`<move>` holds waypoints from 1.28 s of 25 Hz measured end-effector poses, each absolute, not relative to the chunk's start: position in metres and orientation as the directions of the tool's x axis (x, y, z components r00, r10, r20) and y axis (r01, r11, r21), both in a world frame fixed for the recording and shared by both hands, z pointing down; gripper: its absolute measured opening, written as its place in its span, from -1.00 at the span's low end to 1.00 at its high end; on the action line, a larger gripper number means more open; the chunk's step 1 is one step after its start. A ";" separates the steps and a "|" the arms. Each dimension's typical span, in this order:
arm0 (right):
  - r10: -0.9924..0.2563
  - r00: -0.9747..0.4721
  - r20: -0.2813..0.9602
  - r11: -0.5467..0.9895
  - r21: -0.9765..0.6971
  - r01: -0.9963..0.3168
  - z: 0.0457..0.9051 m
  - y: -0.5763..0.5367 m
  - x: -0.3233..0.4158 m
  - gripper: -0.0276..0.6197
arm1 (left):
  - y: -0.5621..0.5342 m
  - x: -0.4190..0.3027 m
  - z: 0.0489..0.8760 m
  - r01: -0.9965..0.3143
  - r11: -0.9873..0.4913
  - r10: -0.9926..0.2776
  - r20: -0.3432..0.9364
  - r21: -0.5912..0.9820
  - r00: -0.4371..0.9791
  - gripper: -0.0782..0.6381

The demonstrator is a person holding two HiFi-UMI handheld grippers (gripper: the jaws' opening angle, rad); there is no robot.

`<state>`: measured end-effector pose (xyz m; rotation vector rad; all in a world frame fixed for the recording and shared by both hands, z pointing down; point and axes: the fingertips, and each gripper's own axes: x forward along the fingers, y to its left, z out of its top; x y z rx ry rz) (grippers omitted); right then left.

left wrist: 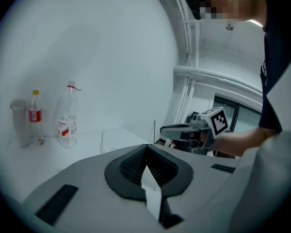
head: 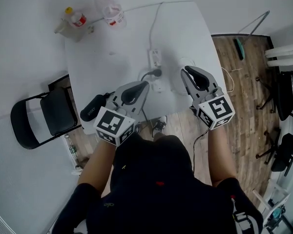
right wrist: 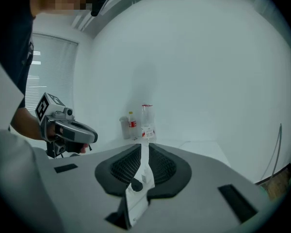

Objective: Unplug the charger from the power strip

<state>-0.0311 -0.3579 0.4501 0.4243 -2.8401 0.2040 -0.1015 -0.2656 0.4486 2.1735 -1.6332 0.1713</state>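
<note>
A white power strip (head: 155, 57) lies along the middle of the white table (head: 102, 67). A black charger (head: 156, 73) sits plugged in near its close end, and its dark cable runs off to the left. My left gripper (head: 146, 84) hovers just left of the charger, close to it and with nothing in it. My right gripper (head: 185, 70) hangs to the right of the strip, apart from it. In the gripper views both pairs of jaws meet at the tips, the left gripper (left wrist: 146, 145) and the right gripper (right wrist: 144, 144), with nothing between them.
Two plastic bottles (head: 78, 19) (head: 112, 9) and a cup stand at the table's far left corner. A black oblong object (head: 92, 107) lies at the near left edge. A black folding chair (head: 44, 116) stands left of the table. A thin white cable (head: 229, 81) hangs off the right side.
</note>
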 end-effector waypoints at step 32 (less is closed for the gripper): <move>0.303 -0.727 0.616 0.936 -0.047 0.350 0.615 -0.359 -0.136 -0.34 | -0.304 -0.081 0.617 -0.918 -0.242 -0.712 0.585 0.316 0.389 -0.73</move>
